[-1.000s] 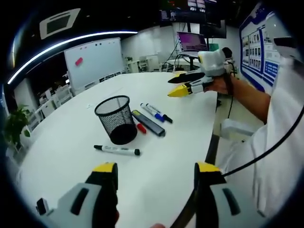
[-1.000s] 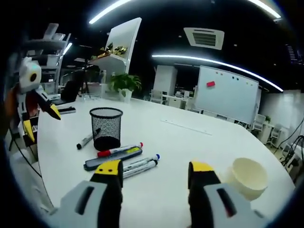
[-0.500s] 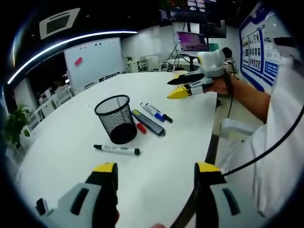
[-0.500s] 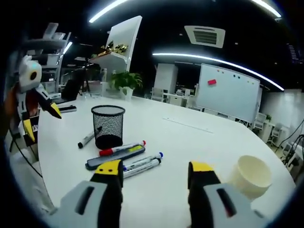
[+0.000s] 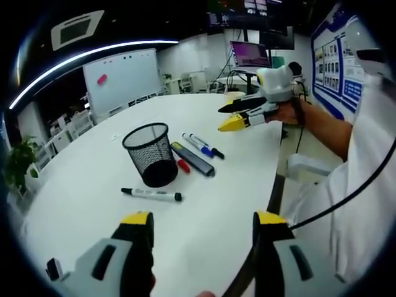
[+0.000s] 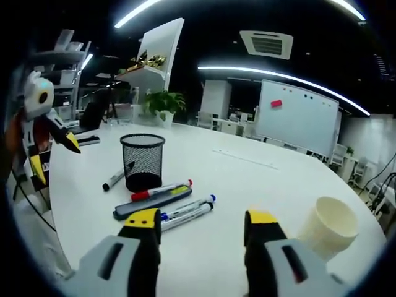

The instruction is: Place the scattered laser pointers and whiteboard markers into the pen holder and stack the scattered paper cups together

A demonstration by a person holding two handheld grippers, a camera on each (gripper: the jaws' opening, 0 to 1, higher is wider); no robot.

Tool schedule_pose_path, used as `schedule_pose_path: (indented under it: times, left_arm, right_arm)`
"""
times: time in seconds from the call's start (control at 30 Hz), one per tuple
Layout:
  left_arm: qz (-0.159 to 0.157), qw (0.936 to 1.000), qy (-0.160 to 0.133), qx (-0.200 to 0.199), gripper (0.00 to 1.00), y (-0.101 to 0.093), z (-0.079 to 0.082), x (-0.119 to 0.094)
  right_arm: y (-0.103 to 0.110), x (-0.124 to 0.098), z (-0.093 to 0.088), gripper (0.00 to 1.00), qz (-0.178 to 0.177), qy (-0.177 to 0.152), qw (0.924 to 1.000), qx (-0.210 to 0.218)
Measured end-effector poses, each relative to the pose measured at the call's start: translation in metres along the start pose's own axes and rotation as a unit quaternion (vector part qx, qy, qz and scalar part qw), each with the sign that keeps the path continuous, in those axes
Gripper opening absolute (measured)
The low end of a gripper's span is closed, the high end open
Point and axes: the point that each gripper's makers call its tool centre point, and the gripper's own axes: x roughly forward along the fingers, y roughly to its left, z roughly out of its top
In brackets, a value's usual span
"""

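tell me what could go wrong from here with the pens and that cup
1. The mesh pen holder looks light and stands free; a marker dropped in at a slant may tip it.
2. The markers lie close together beside the dark laser pointer, so the right gripper fingers might nudge neighbours and roll them.
3. The paper cup sits near the table edge and could get knocked off.
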Motion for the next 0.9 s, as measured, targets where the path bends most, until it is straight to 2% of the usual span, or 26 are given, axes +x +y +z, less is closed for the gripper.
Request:
schedule_pose_path:
  times: [0.9]
  left_arm:
    - [-0.002,1.0000,0.002,-0.002,0.66,-0.0015,-0.0037,0.0010]
  right_arm:
    - [0.0088,0.0021,-0.0083,0.54,0.007,0.016,0.9998,-0.004]
